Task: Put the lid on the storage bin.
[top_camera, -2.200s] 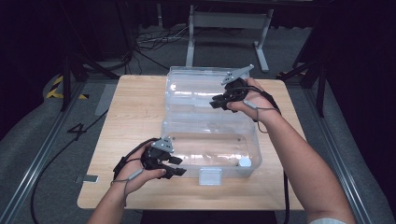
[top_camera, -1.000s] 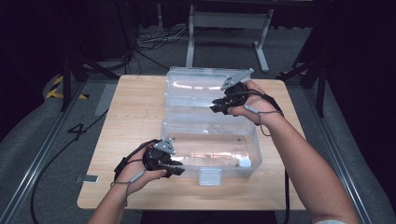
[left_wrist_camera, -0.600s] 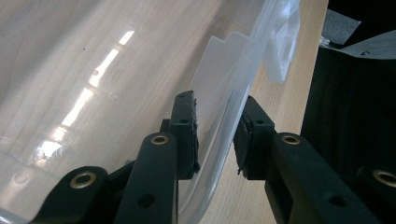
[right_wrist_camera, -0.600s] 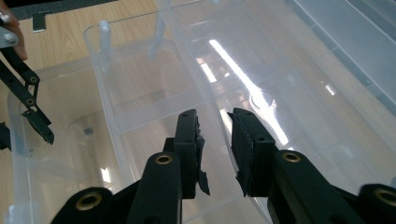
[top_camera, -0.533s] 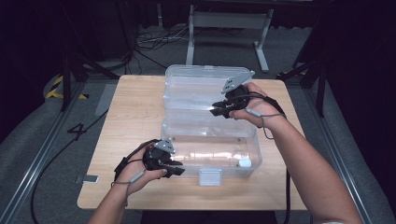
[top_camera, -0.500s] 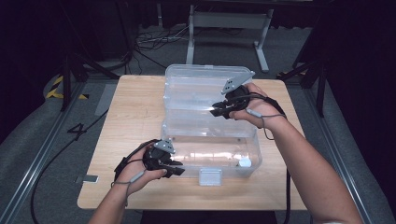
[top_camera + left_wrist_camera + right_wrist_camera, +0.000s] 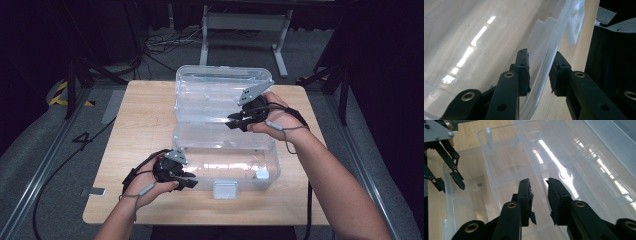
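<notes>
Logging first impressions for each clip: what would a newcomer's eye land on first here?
The big clear plastic box in the middle of the wooden table, its hinged lid raised. The left hand-held gripper straddles the box's near-left wall, and the right hand-held gripper straddles the lid's edge.

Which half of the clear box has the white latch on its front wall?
The near half, the base straddled by the left gripper; its latch faces the person. The raised lid beside the right gripper shows none.
</notes>
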Action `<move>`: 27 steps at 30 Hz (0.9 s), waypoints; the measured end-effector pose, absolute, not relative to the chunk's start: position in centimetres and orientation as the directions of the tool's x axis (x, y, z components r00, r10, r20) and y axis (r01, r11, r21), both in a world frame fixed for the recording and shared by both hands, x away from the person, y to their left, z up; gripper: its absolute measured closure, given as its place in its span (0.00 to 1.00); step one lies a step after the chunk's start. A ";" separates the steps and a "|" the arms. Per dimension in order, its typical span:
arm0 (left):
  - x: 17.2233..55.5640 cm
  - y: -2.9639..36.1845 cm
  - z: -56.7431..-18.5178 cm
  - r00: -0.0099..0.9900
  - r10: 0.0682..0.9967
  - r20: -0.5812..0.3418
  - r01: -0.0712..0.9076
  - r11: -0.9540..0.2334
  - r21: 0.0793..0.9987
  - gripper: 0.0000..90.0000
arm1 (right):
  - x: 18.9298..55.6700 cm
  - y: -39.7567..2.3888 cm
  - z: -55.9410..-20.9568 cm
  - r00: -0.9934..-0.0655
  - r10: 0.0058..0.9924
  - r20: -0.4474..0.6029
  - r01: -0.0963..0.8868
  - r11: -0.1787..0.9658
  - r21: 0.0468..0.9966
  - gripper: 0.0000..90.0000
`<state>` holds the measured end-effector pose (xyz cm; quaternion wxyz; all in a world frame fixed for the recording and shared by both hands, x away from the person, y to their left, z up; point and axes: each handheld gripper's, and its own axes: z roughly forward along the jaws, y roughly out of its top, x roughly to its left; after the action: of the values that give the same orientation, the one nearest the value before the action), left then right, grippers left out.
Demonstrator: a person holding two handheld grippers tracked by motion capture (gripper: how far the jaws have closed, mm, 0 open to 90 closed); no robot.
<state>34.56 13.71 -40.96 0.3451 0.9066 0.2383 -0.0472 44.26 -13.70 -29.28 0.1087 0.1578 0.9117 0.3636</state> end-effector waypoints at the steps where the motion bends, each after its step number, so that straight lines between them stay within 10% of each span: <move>1: 34.6 13.7 -41.0 0.882 0.399 -0.250 0.465 -0.648 0.603 0.80 | 44.3 -13.7 -29.3 -0.927 0.367 -0.083 0.209 0.686 0.697 0.81; 27: 34.6 13.7 -41.0 0.881 0.401 -0.253 0.467 -0.646 0.603 0.80 | 42.7 -14.1 -29.2 -0.936 0.341 -0.088 0.187 0.693 0.696 0.93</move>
<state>34.57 13.74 -40.97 0.3456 0.9060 0.2395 -0.0484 42.75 -14.06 -29.22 0.1060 0.1446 0.9139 0.3643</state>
